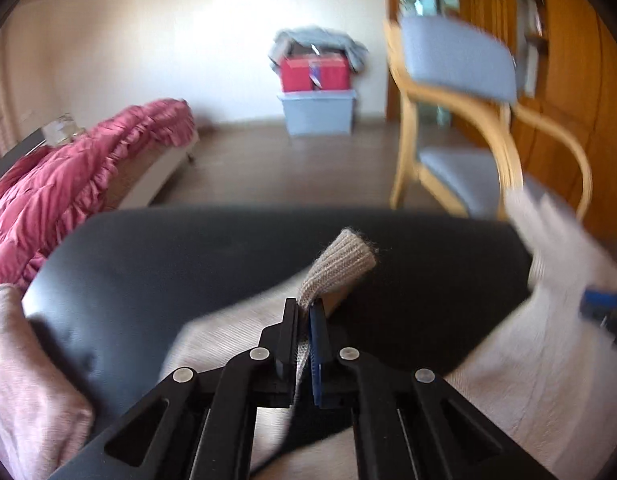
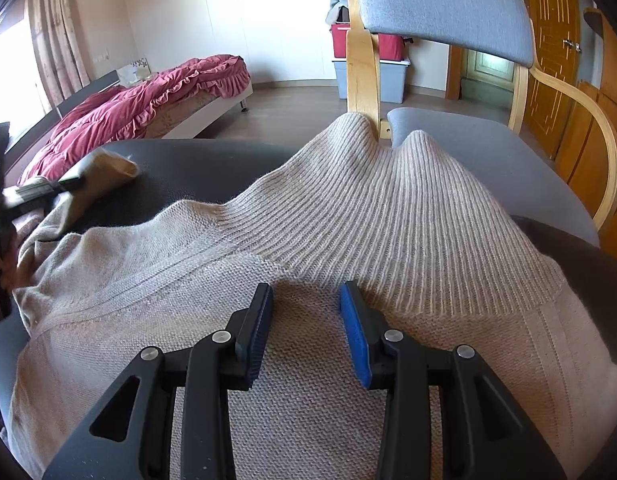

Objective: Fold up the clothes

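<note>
A beige knitted sweater lies spread over a dark table, and its ribbed band reaches the far edge. My left gripper is shut on the sweater's sleeve just below the ribbed cuff, holding it up off the table. In the right wrist view that left gripper appears blurred at the far left with the cuff sticking out. My right gripper stands open just above the sweater's body, below the ribbed band, with nothing between its fingers. It shows blurred at the left wrist view's right edge.
A pink garment lies on the table's left side. A wooden armchair with grey cushions stands right behind the table. Farther off are a bed with a red quilt, stacked storage bins and wooden cabinets.
</note>
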Demonstrator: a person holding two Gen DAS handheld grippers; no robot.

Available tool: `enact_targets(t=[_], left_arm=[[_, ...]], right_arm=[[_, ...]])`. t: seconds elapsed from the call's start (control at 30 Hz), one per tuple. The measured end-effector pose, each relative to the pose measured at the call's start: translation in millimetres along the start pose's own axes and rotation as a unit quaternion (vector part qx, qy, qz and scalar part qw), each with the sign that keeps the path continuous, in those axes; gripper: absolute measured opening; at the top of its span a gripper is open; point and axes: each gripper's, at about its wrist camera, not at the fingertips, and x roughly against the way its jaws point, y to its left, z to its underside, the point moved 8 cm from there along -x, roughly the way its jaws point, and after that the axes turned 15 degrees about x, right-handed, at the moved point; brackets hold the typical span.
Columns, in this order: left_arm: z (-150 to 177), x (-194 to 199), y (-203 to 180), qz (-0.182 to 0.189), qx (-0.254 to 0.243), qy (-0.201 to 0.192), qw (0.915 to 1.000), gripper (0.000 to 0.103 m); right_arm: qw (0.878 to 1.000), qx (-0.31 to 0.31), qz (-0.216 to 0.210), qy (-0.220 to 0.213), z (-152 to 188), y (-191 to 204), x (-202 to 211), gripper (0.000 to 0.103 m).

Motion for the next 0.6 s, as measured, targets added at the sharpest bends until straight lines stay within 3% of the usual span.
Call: enact_targets(t=[0.13,0.3,0.4,0.6], left_arm=[[-32,43,46,0.003,0.05,-0.062,0.9968,0.004],[-43,93,116,-0.001,0.11,-0.121,0.9864,0.004],[-35,123,159,0.0,0.152,-0.149,0.977,0.004],[8,163,248,-0.019,0.249,-0.185,0.9504,0.004]], right_arm=[[1.0,0.0,-0.001,0.0,2,-1,2,0.039],[1.0,0.001,-0.001,0.001,3,-2,4,0.039],[1.0,0.002,-0.001,0.001,4,-2,5,0.038],[1.0,0.004,0.001,0.002,5,-3,5,0.039]])
